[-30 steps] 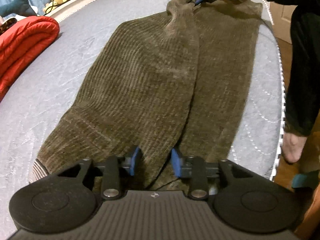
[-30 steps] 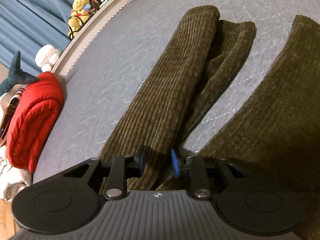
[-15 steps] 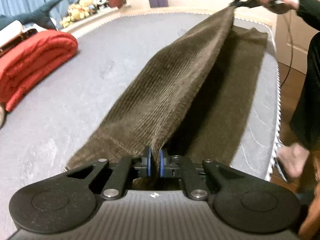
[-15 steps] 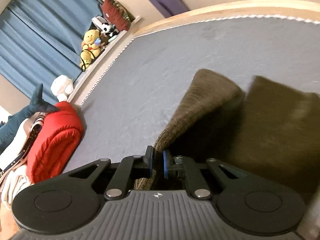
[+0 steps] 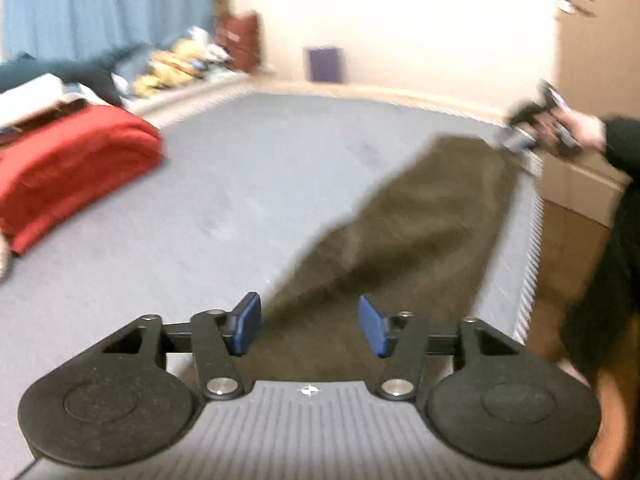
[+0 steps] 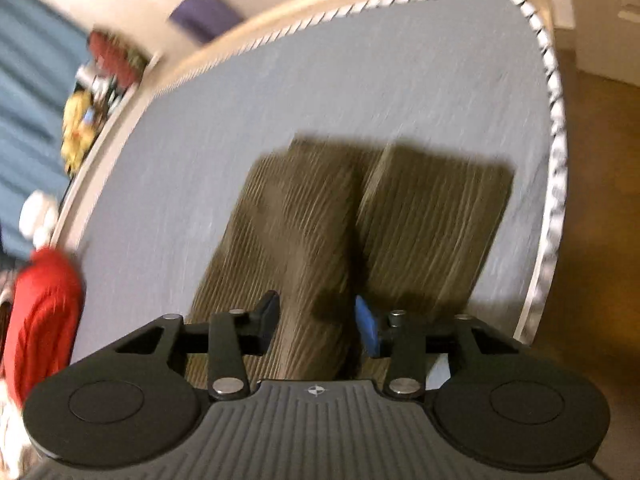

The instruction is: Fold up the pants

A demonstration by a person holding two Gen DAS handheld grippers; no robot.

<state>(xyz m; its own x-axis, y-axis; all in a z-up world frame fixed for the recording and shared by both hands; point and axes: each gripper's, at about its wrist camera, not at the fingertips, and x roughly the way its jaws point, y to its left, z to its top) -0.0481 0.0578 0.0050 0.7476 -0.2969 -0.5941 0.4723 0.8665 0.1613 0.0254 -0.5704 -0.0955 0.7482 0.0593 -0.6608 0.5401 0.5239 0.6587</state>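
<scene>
The olive-brown corduroy pants [image 5: 404, 236] lie lengthwise on the grey mattress [image 5: 248, 200] near its right edge, one leg laid over the other. My left gripper [image 5: 308, 326] is open above the near end of the pants, holding nothing. In the right wrist view the pants [image 6: 328, 220] run away from the camera, with two layers side by side. My right gripper [image 6: 318, 326] is open over their near end, with cloth between the spread fingers but not pinched. The right gripper also shows in the left wrist view [image 5: 538, 132] at the far end of the pants. Both views are blurred.
A folded red blanket [image 5: 68, 168] lies on the mattress at the left, and shows in the right wrist view [image 6: 40, 320]. Stuffed toys [image 5: 180, 68] line the far ledge by the blue curtain. The mattress edge [image 5: 532, 260] and wooden floor are at the right.
Both grippers, shut on the pants half a second ago, have opened and let go. The lifted leg has dropped flat onto the other leg near the right edge.
</scene>
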